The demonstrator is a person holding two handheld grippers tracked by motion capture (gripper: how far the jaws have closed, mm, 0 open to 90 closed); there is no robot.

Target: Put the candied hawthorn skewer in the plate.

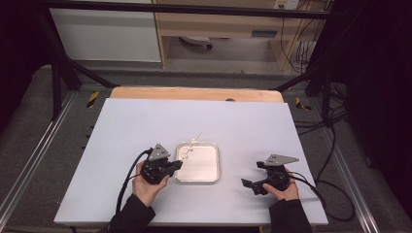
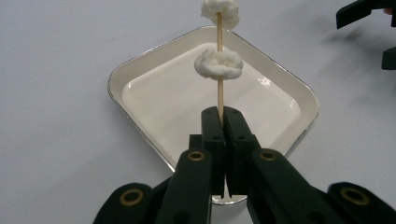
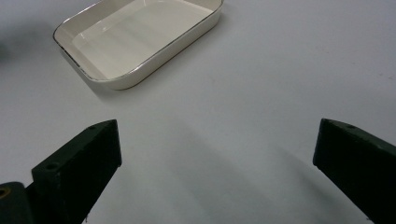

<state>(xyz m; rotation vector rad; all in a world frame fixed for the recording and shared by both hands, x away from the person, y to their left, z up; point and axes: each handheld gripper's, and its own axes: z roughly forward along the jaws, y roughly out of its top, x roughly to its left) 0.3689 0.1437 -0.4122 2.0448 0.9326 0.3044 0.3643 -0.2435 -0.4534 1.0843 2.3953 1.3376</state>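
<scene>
My left gripper (image 2: 220, 116) is shut on a thin wooden skewer (image 2: 219, 88) that carries two white dough-like lumps (image 2: 218, 64), held over a cream tray (image 2: 140, 70) with a dark rim. In the high view the left gripper (image 1: 176, 165) sits at the tray's (image 1: 212, 167) left edge, and the skewer (image 1: 193, 143) slants up past the tray's far rim. My right gripper (image 1: 248, 184) stands open on the white table, right of the tray, with nothing between its jaws. In the right gripper view the wide-apart jaws frame bare table (image 3: 219, 154), and the tray (image 3: 154, 58) lies ahead at upper left.
The white board (image 1: 145, 126) covers a wooden table whose far edge shows beyond it. Black frame posts (image 1: 56, 87) rise at both sides, and cables (image 1: 330, 145) trail on the floor at the right. A cable runs back from each gripper.
</scene>
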